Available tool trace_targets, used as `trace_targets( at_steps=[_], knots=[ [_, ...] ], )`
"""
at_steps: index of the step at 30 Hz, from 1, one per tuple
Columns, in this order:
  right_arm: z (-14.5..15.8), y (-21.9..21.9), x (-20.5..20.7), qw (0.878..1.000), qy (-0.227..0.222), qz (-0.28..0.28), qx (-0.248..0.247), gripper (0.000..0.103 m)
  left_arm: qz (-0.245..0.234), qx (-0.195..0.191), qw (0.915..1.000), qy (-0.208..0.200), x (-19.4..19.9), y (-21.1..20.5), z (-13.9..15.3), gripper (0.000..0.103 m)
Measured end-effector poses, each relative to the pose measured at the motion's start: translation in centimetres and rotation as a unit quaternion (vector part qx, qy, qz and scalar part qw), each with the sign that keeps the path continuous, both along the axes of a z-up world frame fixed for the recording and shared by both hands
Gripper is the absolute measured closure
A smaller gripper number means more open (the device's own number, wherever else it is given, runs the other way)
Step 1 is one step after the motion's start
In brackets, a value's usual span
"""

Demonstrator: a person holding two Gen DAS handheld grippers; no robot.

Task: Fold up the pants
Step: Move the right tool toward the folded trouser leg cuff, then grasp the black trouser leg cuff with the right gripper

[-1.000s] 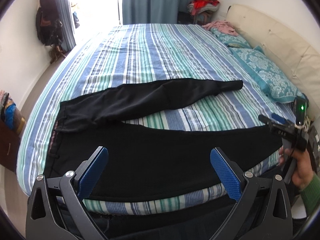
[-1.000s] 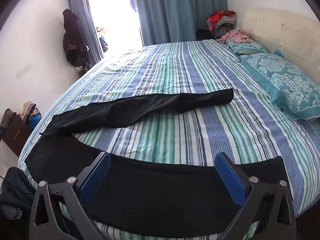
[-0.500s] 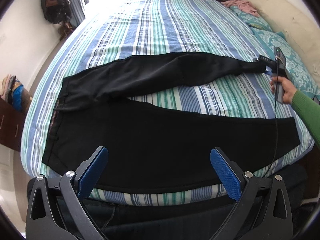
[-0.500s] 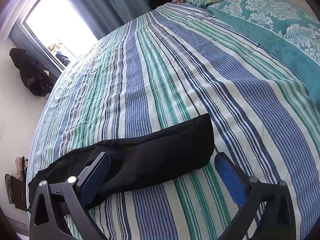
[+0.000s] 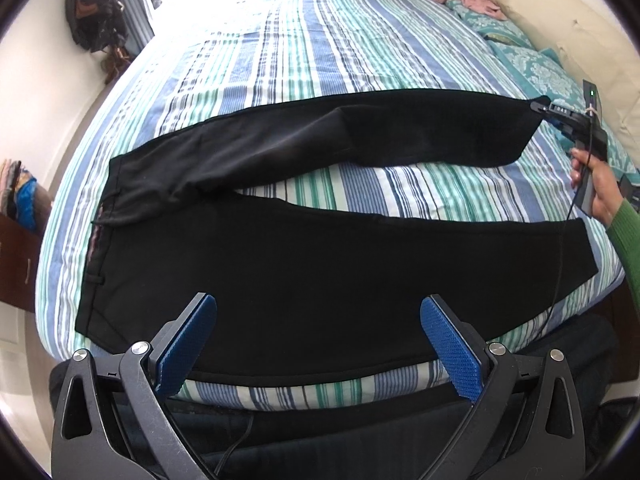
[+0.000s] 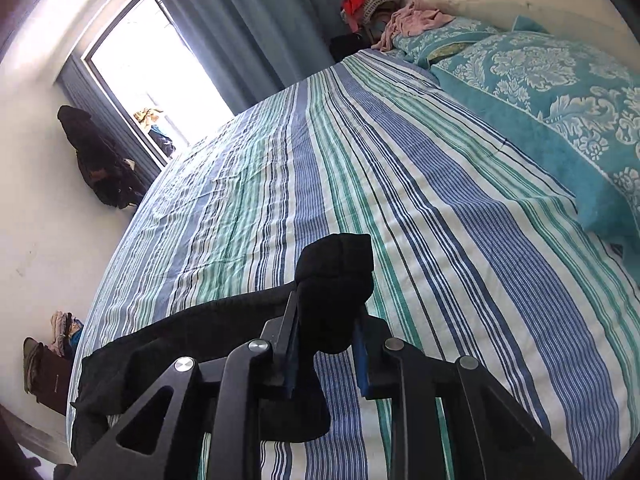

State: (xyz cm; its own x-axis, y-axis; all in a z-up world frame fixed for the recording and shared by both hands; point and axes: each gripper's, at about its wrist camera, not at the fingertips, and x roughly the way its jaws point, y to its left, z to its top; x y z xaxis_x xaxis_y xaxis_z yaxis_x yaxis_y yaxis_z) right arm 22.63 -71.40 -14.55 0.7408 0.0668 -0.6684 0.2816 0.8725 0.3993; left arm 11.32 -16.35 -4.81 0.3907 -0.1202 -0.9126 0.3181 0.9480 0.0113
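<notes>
Black pants (image 5: 304, 272) lie spread across the striped bed (image 5: 320, 60), waistband at the left, both legs running right. The near leg lies flat along the bed's front edge; the far leg (image 5: 360, 140) angles toward the pillows. My left gripper (image 5: 318, 344) is open and empty, above the near leg's front edge. My right gripper (image 6: 326, 344) is shut on the far leg's cuff (image 6: 336, 280), which bunches up between the blue pads. It also shows in the left wrist view (image 5: 548, 110) at the cuff, held in a hand.
Teal patterned pillows (image 6: 560, 92) and a cream headboard (image 5: 568, 28) line the right side. Clothes are piled in the far corner (image 6: 372, 0). Curtains and a bright window (image 6: 152, 72) stand at the back. Bags hang on the left wall (image 5: 92, 16).
My right gripper closed on the far leg's cuff and lifted it slightly off the bed. The left gripper stayed open over the near leg, shifting little.
</notes>
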Motion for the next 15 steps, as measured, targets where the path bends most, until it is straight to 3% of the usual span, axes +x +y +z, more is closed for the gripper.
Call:
trace_targets(
  at_steps=[5,10,12,13,14,15],
  knots=[
    [2.0,1.8,-1.4,0.999,0.010,0.036,-0.003,0.080,0.001,-0.005,1.0000,0.002,-0.4,0.2,0.0,0.001],
    [3.2,0.0,0.8,0.999,0.015,0.009,-0.028,0.079,-0.002,-0.009,1.0000,-0.001,-1.0,-0.1,0.3,0.001],
    [1.9,-2.4,2.8,0.999,0.044,-0.021,-0.007,0.056,-0.007,-0.009,0.9999,-0.009,-1.3,-0.3,0.8,0.001],
    [1.2,-3.7,3.2,0.998,0.057,-0.038,0.000,0.033,-0.009,-0.006,0.9998,-0.017,-1.7,-0.3,1.1,0.001],
    [0.8,-4.8,3.1,0.996,0.063,-0.058,0.000,0.025,-0.011,-0.004,0.9996,-0.024,-1.9,-0.2,1.4,0.001],
    [0.6,-5.9,2.4,0.995,0.059,-0.078,0.002,0.025,-0.012,-0.001,0.9995,-0.030,-2.1,0.0,1.5,0.001]
  ],
)
